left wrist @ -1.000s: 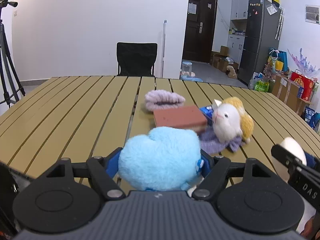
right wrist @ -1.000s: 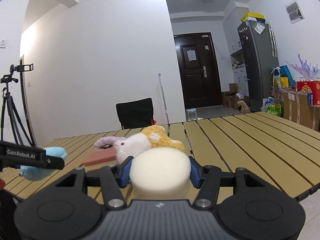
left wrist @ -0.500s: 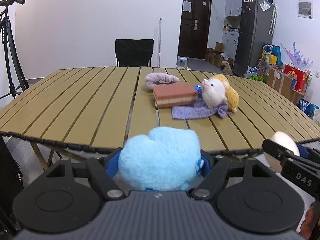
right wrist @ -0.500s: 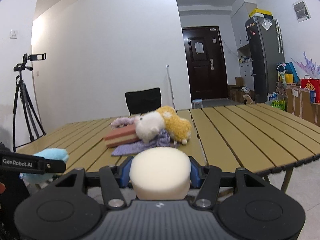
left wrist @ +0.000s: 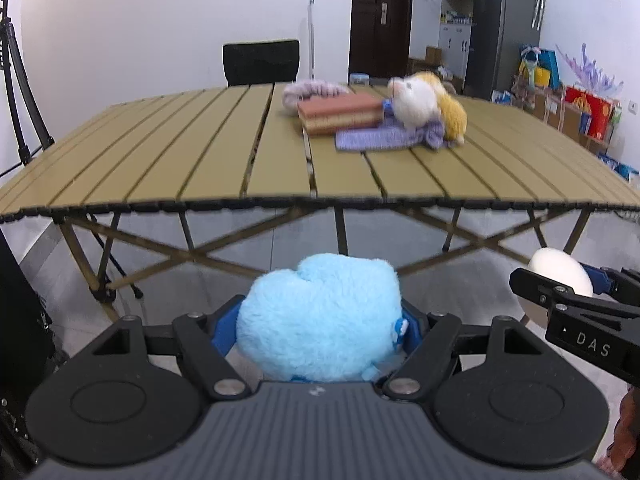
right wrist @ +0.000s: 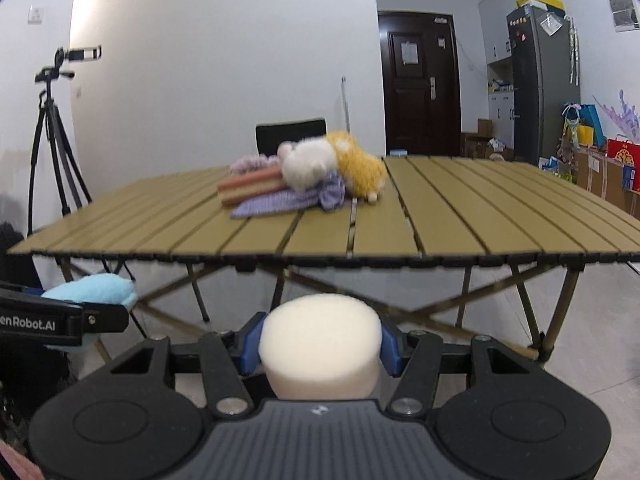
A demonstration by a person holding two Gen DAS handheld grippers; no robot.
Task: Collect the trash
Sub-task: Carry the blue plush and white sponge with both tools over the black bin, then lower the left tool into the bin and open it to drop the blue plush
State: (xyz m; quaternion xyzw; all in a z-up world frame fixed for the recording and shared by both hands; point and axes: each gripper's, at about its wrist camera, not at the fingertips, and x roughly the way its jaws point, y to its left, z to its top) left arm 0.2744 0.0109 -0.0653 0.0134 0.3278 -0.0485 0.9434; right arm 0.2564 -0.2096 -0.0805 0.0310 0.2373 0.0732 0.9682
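Two grippers loaded, both held off the table's near edge.
Left gripper [left wrist: 320, 330] clamps the blue plush [left wrist: 320, 316]; right gripper [right wrist: 320, 346] clamps the cream sponge [right wrist: 320, 344]; table [left wrist: 200, 168] clutter lies ahead, higher up.

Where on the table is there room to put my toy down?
The table is bare along its whole near edge and across its left half, toward the tripod. The far right corner is bare too. It is crowded only at the far middle, where the sponge, purple cloth and plush animal bunch together.
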